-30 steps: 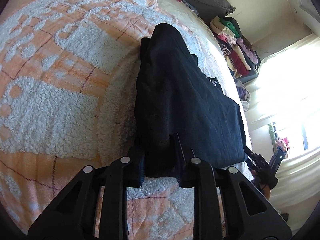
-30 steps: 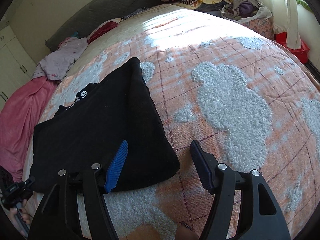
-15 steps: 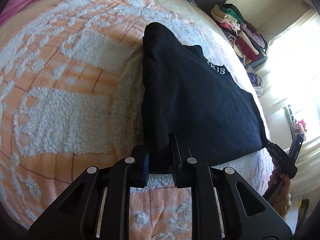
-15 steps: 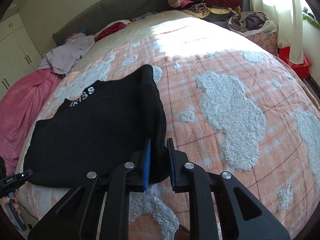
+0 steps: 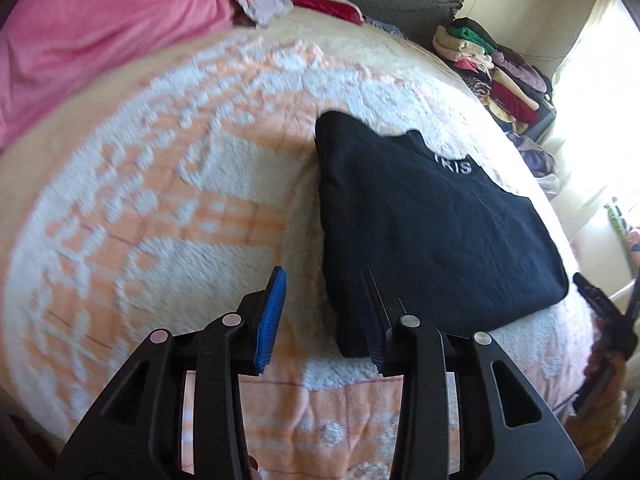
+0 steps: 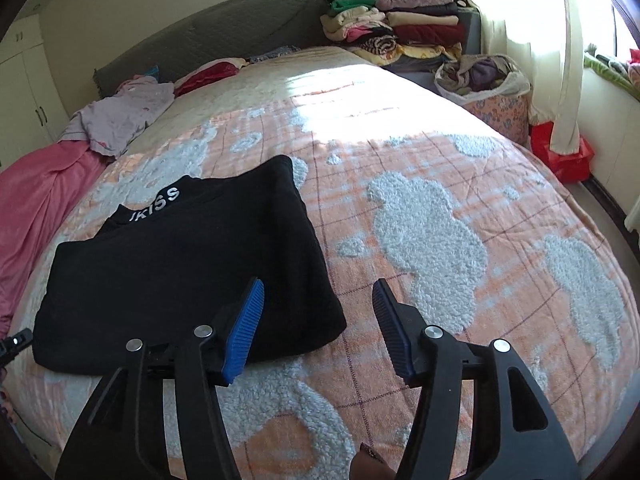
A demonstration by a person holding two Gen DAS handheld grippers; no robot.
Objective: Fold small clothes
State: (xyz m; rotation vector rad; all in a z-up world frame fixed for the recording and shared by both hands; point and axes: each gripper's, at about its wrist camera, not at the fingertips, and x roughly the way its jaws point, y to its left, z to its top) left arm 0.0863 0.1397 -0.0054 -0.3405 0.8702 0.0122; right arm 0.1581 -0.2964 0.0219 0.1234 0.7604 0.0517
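Both grippers are letting go: half a second earlier each pair of jaws was pinched on the near hem of the black top (image 6: pixel 180 264), and now both have just been opening. The left gripper (image 5: pixel 320 316) is standing partly open, its blue pads parted with nothing pressed between them, though the garment's near corner is still lying in the gap beside the right-hand pad. The right gripper (image 6: pixel 316 324) is gaping wider, with only the corner of the cloth and bare bedspread between its pads. Both are lifting away a little from the fabric.

That release probably means one fold is being finished (the top is lying as a flat, doubled rectangle, no loose sleeves showing), so the next step is likely a fresh grasp for another fold, or moving on to a new garment.

The top is resting on the orange-and-white bedspread (image 6: pixel 440 208) near the bed's near edge, between the two grippers. Its collar, with white lettering (image 6: pixel 156 204), is pointing away from the person toward the headboard (image 6: pixel 224 36), and the hem is facing them. In the right wrist view its long axis seems to be running sideways across the bed, though the fisheye is making that hard to judge
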